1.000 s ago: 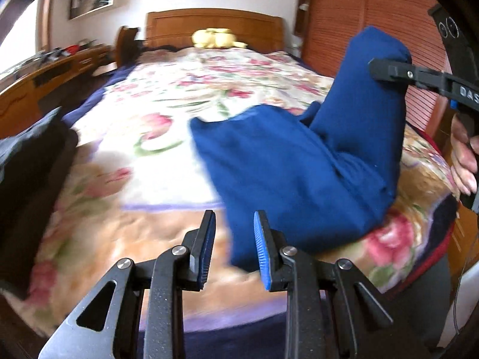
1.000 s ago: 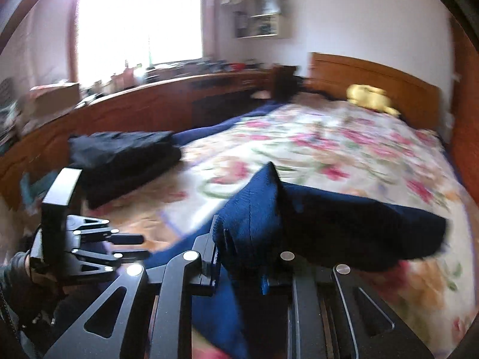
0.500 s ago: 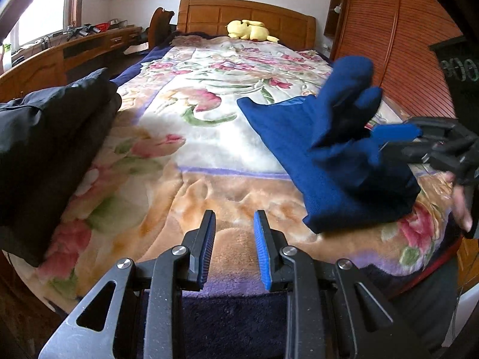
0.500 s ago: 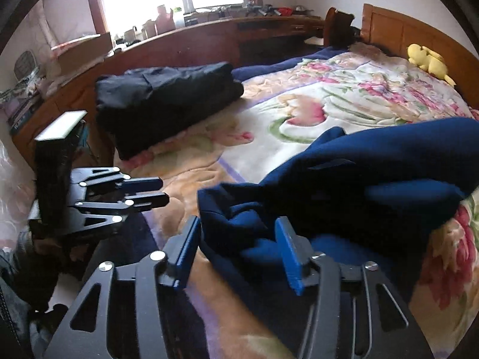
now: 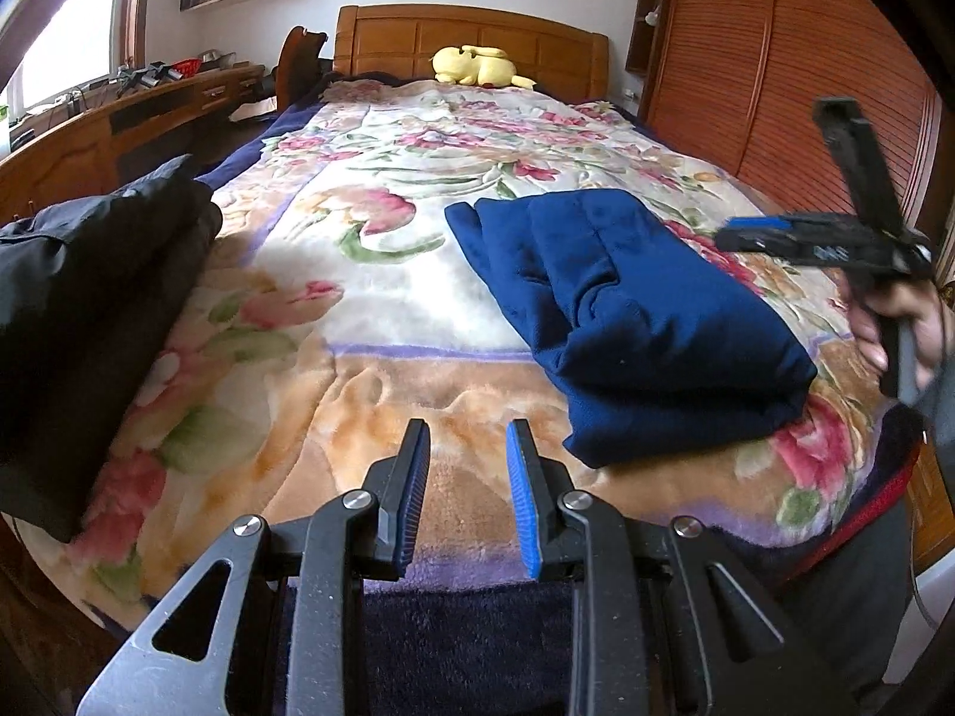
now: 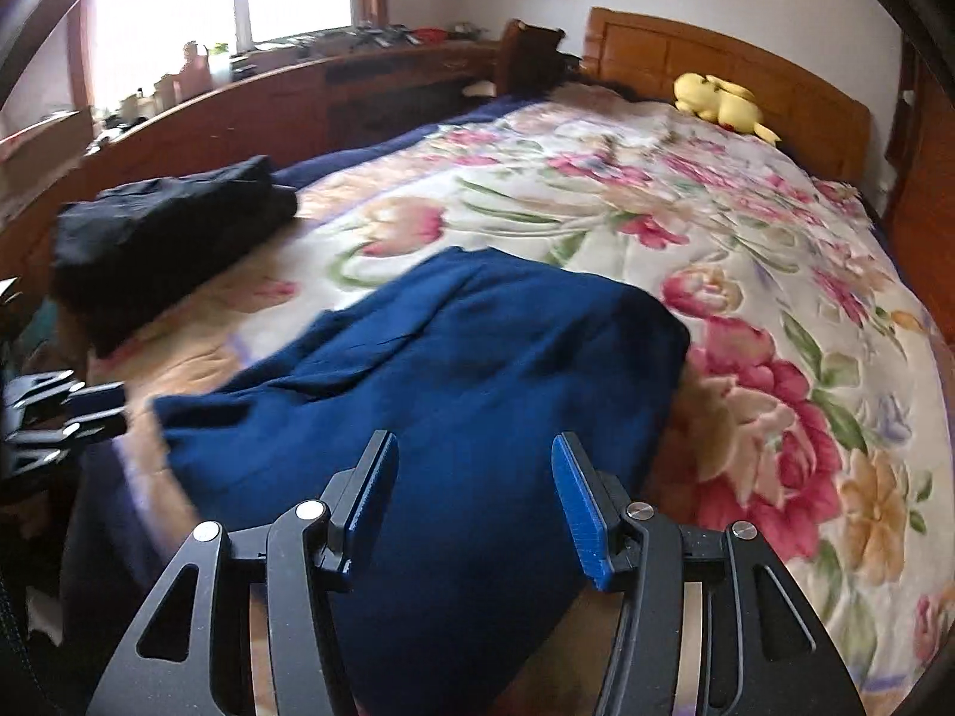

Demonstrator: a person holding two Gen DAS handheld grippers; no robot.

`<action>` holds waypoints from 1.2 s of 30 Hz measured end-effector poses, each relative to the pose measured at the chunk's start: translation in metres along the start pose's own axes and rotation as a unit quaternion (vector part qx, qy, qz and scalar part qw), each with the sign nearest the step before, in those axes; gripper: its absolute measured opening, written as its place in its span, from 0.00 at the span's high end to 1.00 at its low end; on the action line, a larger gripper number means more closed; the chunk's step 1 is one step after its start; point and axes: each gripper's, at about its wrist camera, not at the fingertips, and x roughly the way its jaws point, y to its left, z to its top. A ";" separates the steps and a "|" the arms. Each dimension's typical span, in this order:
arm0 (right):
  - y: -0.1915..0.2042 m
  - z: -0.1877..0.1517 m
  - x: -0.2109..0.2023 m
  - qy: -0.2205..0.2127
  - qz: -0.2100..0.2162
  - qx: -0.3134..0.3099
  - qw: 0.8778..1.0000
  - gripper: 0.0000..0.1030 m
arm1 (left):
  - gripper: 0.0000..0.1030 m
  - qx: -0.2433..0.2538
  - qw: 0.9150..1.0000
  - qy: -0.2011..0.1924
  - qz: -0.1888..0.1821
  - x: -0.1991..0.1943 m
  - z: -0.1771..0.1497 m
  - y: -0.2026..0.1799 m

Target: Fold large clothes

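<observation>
A dark blue garment lies folded in a thick bundle on the floral blanket, near the bed's foot on the right. In the right wrist view the blue garment fills the space just under and ahead of my right gripper, which is open with nothing pressed between its blue pads. The right gripper also shows at the right edge of the left wrist view, held by a hand beside the garment. My left gripper hovers over the bare blanket left of the garment, jaws slightly apart and empty.
A folded black garment lies at the bed's left edge, also seen as the black garment. A yellow plush toy rests by the wooden headboard. A long wooden desk runs along the left; a slatted wardrobe stands right.
My right gripper has opened and let go of the blue garment, which has dropped from its raised fold onto the bed. The right gripper has lowered and drawn back from it.
</observation>
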 end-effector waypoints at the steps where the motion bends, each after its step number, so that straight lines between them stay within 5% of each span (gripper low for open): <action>1: -0.002 0.006 0.008 0.004 0.001 -0.001 1.000 0.46 | 0.73 -0.001 1.000 0.000 -0.001 0.000 0.000 0.000; 12: 0.005 0.094 0.090 0.058 0.063 0.007 0.996 0.46 | 0.73 -0.012 1.000 0.011 -0.009 0.018 -0.004 0.010; 22: 0.032 0.122 0.195 0.181 0.029 -0.017 0.983 0.47 | 0.73 -0.013 1.000 0.016 -0.022 0.022 -0.010 0.014; 25: 0.039 0.126 0.201 0.185 0.029 -0.032 0.982 0.67 | 0.73 -0.013 0.999 0.017 -0.025 0.023 -0.010 0.013; 29: 0.041 0.120 0.196 0.182 0.046 -0.044 0.981 0.78 | 0.74 -0.012 0.999 0.015 -0.028 0.020 -0.010 0.011; 30: 0.041 0.121 0.196 0.179 0.048 -0.047 0.981 0.94 | 0.73 -0.012 0.999 0.015 -0.028 0.020 -0.011 0.011; 36: 0.066 0.126 0.192 0.149 0.046 -0.077 0.985 0.94 | 0.73 -0.013 0.998 0.023 -0.051 0.020 -0.013 0.005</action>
